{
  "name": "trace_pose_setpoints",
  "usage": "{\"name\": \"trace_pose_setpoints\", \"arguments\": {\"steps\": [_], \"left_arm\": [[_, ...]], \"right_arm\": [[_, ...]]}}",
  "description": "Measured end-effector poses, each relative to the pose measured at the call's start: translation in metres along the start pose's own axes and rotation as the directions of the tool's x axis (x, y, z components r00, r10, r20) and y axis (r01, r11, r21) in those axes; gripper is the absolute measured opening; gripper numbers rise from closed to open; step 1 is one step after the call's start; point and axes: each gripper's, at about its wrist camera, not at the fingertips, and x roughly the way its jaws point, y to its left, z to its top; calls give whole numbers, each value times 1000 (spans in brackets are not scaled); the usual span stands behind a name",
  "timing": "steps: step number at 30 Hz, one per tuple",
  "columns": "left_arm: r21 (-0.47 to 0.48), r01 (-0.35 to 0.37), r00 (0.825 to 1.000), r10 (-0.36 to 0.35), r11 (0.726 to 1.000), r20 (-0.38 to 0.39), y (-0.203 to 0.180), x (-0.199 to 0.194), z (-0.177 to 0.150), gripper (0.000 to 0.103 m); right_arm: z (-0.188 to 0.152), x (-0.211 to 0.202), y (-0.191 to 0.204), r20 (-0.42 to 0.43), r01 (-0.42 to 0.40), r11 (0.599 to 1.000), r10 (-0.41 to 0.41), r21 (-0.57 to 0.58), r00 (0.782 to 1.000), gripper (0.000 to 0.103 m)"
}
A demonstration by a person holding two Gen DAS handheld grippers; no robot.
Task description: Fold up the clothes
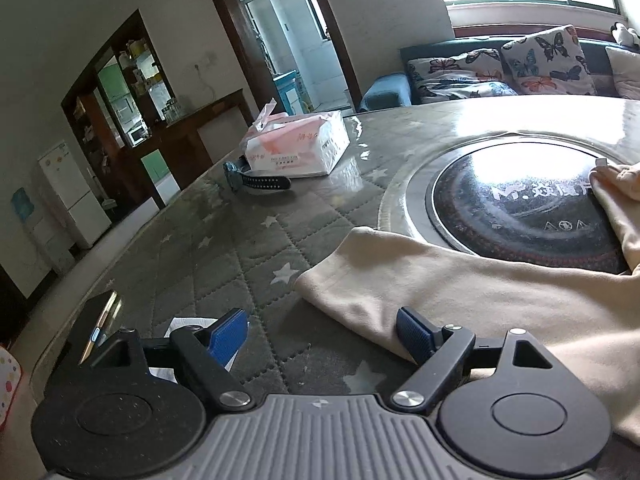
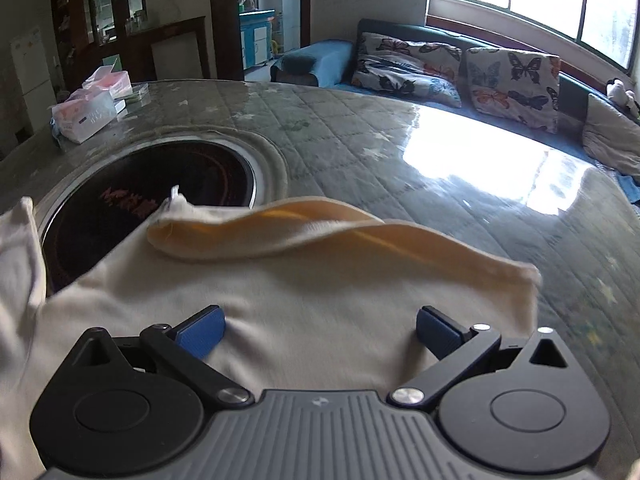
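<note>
lying spread over the quilted grey star-print tabletop under its glossy clear cover, the cream soft-knit garment is reaching partly across the round black glass cooktop sunk in the middle. going from the left: the left gripper is hovering with its blue pads wide apart and nothing between them, one pad over bare table, the other at the garment's near left edge. the right gripper is standing just as wide and empty above the middle of the cloth. the far hem is sitting rolled up in a loose, lifted band (blurred in the right view), so the folding is looking unfinished; whether a fold is going in or the cloth is only being laid out, i cannot tell. the white-and-pink plastic tissue pack is holding tissues, one sticking out on top.
</note>
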Motion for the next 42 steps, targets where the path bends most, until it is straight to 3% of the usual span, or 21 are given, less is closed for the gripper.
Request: {"name": "trace_pose_setpoints", "arguments": {"steps": [17, 23, 29, 34, 38, 42], "left_arm": [[-22, 8, 1000, -8, 1000, -10, 5, 3, -1, 89], [-30, 10, 1000, -10, 1000, -12, 6, 3, -1, 89], [-41, 15, 1000, -16, 999, -10, 7, 3, -2, 89], [-51, 21, 1000, -22, 998, -10, 10, 3, -3, 89], [-58, 23, 1000, -24, 998, -12, 11, 4, -4, 91], [-59, 24, 1000, -24, 998, -14, 12, 4, -4, 92]], "right_arm": [[79, 58, -13, 52, 49, 997, -52, 56, 997, 103], [74, 31, -16, 85, 45, 999, -46, 19, 995, 103], [51, 10, 7, 34, -40, 997, 42, -69, 999, 103], [40, 23, 29, -21, -67, 991, 65, -113, 998, 103], [52, 41, 35, -13, -22, 992, 21, -122, 1000, 103], [69, 45, 21, 57, 45, 998, -42, -49, 998, 103]]}}
